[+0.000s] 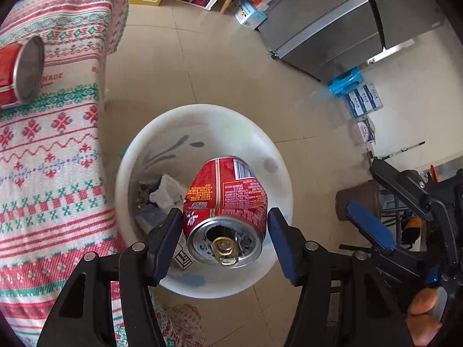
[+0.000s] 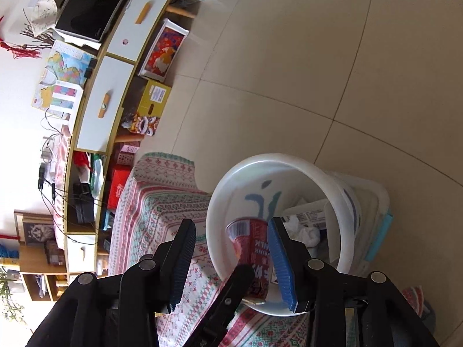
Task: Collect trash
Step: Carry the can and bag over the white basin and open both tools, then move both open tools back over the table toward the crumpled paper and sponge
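Note:
A red drink can (image 1: 227,205) hangs over the white bin (image 1: 202,121), between the fingers of my left gripper (image 1: 224,241). The jaws stand apart and do not touch the can, which looks blurred. The bin holds crumpled paper (image 1: 169,189) and other scraps. The can also shows in the right wrist view (image 2: 251,240) inside the bin (image 2: 225,190). A second red can (image 1: 20,72) lies on its side on the patterned tablecloth (image 1: 49,150). My right gripper (image 2: 228,263) is open and empty beside the bin; it also shows in the left wrist view (image 1: 373,199).
The cloth-covered table (image 2: 162,202) stands left of the bin. A grey fridge (image 1: 341,26) is at the far right. A low white cabinet (image 2: 115,66) with boxes under it lines the wall. Tiled floor (image 2: 318,72) surrounds the bin.

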The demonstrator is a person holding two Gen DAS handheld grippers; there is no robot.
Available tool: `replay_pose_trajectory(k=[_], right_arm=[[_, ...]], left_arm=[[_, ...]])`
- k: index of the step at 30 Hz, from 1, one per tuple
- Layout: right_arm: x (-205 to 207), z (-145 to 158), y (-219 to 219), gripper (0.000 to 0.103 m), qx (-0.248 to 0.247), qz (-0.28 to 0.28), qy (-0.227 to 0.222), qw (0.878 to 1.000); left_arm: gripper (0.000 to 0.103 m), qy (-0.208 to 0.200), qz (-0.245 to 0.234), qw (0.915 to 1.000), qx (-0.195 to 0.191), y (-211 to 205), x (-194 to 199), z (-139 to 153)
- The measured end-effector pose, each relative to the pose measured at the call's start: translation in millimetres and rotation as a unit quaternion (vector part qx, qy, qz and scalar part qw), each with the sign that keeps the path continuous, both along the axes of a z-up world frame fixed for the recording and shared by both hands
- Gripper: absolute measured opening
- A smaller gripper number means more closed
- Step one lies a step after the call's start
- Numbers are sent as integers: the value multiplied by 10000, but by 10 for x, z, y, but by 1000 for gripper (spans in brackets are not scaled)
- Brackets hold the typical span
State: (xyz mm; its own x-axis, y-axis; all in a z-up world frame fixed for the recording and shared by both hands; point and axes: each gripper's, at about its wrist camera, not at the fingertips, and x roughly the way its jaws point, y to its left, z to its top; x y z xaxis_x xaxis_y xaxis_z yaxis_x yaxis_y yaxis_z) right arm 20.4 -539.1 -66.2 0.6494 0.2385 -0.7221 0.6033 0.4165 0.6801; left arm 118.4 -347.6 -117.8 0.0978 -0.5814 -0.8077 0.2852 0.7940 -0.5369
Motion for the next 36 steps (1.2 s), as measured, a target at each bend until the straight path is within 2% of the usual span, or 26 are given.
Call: replay_pose_trajectory(k=[4,10,16,24,29,36], right_arm=[[-10,-5,7,48,83,-9,-19,10000],[20,12,55,49,53,20,-36,10000],[84,41,150,50,-32,167,-33,9998],[348,60,521,61,-371,919,132,9950],[510,48,859,62,-640,1517,252,9860],[692,31,1286,64,-1185,2220,436,9668]], left_arm=[[64,-11,20,10000,70,42,-8,-5],[64,-114,120,9999,25,466,-78,134],[64,-476,323,9981,225,1182,-226,366],[64,-587,842,9916,790,2277,-214,437],[64,-497,1503,9831,924,3114,-144,479],[64,-674,2400,9576,1442,4198,98,676]])
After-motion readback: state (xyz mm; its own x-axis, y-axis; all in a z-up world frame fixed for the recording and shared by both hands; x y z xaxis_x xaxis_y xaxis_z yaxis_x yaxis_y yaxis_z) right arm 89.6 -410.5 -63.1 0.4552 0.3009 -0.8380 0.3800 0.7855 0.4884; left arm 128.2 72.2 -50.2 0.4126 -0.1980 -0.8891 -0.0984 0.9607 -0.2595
